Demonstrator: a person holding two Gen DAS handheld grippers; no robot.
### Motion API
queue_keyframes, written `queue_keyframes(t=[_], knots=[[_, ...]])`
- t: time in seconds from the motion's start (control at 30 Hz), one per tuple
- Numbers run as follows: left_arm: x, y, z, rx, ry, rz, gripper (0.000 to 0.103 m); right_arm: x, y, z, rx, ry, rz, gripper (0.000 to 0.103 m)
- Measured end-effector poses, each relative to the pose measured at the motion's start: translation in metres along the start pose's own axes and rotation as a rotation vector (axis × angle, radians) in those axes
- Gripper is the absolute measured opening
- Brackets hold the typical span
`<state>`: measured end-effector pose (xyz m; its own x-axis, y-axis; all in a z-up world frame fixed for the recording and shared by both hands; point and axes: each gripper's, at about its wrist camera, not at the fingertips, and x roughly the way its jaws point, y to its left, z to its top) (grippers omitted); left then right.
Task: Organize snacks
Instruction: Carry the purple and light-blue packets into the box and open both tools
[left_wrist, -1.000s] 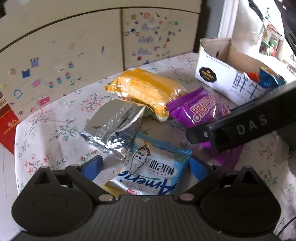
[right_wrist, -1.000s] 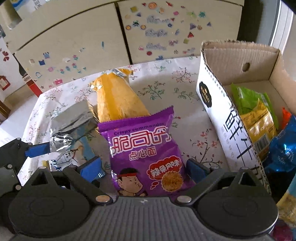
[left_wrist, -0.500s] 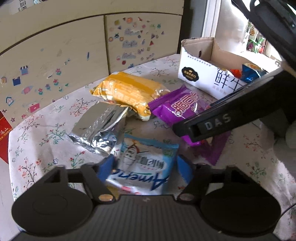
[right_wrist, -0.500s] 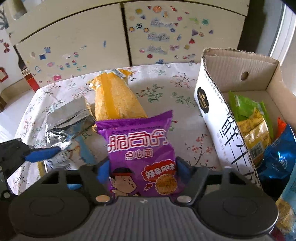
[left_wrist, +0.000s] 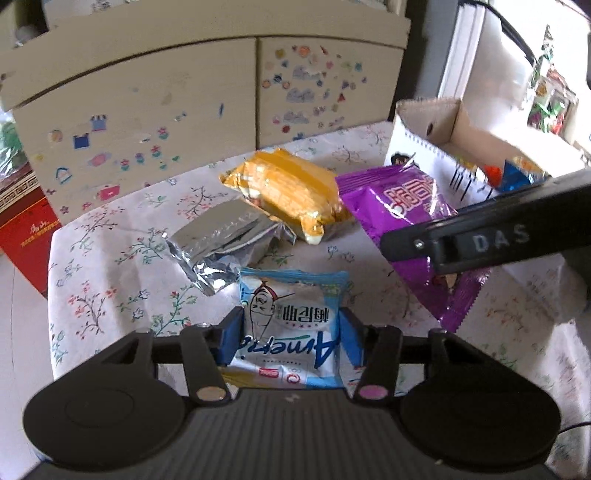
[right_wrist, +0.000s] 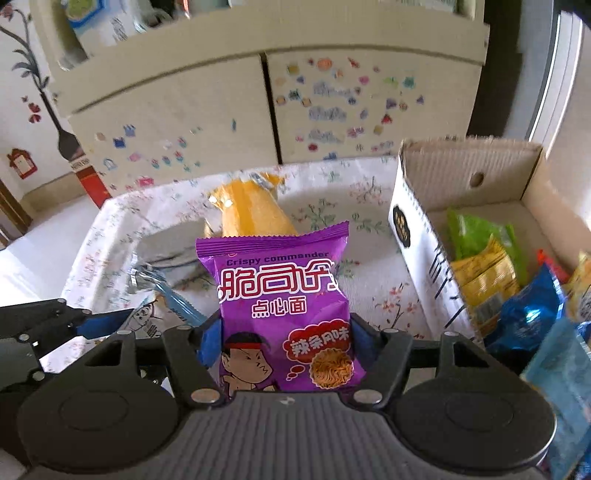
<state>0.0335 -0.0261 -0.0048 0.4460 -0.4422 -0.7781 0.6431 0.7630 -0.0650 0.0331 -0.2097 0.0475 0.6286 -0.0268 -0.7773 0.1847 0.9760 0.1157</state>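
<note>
My left gripper (left_wrist: 290, 332) has a blue and white snack packet (left_wrist: 291, 306) between its jaws; they are closing and the blue pads press its sides. Shut on a purple noodle snack packet (right_wrist: 280, 280) is my right gripper (right_wrist: 285, 339), which holds it upright above the table. In the left wrist view the purple packet (left_wrist: 399, 206) hangs under a black right finger (left_wrist: 480, 240). An orange packet (left_wrist: 291, 188) and a silver foil packet (left_wrist: 218, 240) lie on the floral tablecloth (left_wrist: 110, 266). The cardboard box (right_wrist: 417, 236) stands at the right.
The box holds several packets, green, yellow and blue (right_wrist: 480, 266). A sticker-covered cabinet (left_wrist: 147, 110) runs behind the table. A red carton (left_wrist: 26, 236) stands on the floor at the left. The left gripper's fingers (right_wrist: 99, 323) sit close beside the right gripper.
Both grippers went from wide open to closed on their packets. Both then rose a little, and the purple packet has come up off the cloth.
</note>
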Motion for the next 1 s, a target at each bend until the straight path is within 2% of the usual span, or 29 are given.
queue_keyframes(t=[0.43,1.0], knots=[[-0.043,-0.015,0.012,-0.092,-0.073,-0.009,0.053,-0.074,-0.016,-0.006,-0.014,-0.114,0.060,0.074],[-0.036,-0.053,0.029,-0.078,-0.108,-0.049,0.053,-0.087,-0.044,-0.003,0.088,-0.166,0.041,0.074]])
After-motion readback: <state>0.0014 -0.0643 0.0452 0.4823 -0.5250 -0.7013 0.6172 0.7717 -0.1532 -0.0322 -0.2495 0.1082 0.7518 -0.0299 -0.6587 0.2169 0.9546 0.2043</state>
